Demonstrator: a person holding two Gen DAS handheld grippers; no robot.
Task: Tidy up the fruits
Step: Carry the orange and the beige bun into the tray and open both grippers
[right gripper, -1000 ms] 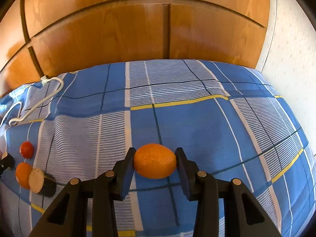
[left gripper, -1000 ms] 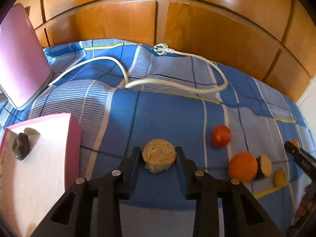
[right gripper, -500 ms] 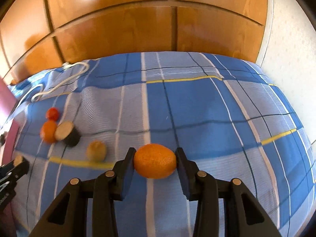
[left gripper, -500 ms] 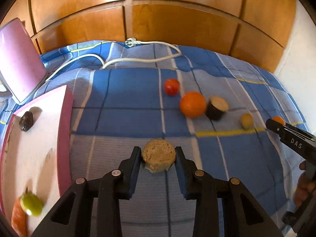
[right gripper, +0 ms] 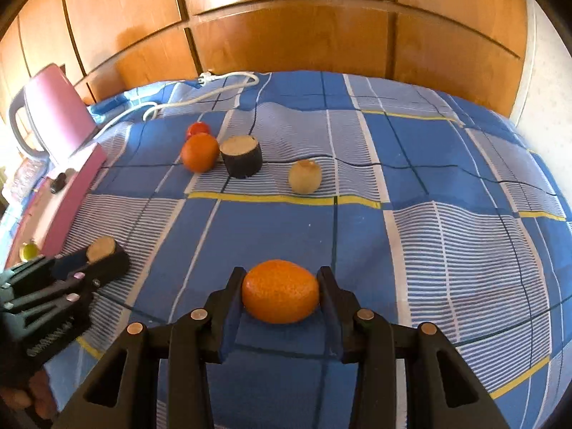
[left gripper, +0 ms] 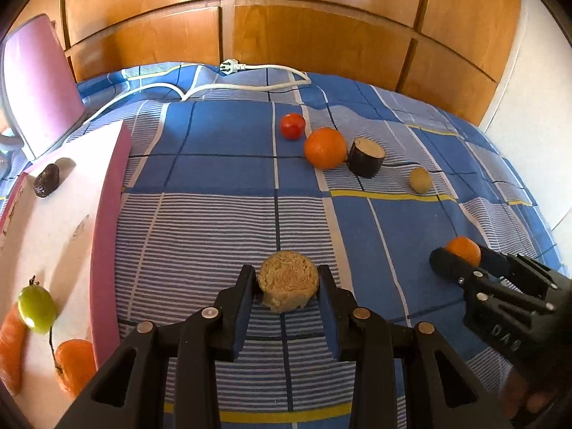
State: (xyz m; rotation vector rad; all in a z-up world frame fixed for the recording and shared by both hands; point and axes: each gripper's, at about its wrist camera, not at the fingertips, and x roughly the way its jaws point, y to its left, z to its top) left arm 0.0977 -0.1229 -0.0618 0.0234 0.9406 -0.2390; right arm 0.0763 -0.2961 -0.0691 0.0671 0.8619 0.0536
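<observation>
My left gripper (left gripper: 287, 286) is shut on a tan, rough round piece (left gripper: 287, 275) above the blue checked bedcover. My right gripper (right gripper: 280, 295) is shut on a mandarin (right gripper: 280, 291). Each gripper shows in the other's view, the right gripper (left gripper: 461, 255) low at the right and the left gripper (right gripper: 103, 255) low at the left. A pink box (left gripper: 107, 214) with a white inside lies to the left, holding a dark date (left gripper: 46, 180), a green grape (left gripper: 37, 308) and orange pieces (left gripper: 73, 364). Further back on the cover lie a tomato (left gripper: 292, 126), an orange (left gripper: 325, 147), a dark-skinned cut cylinder (left gripper: 366, 157) and a small tan fruit (left gripper: 420, 180).
A white power cable (left gripper: 250, 85) with its plug loops across the far part of the bed. The box's pink lid (left gripper: 39, 82) stands up at the far left. Wooden wardrobe doors (left gripper: 321, 35) close off the back, and a pale wall (right gripper: 550, 71) runs along the right.
Both views have swung so the pink box and loose fruits sit more to the centre. The two grippers have come closer together. Each keeps its grip on its piece.
</observation>
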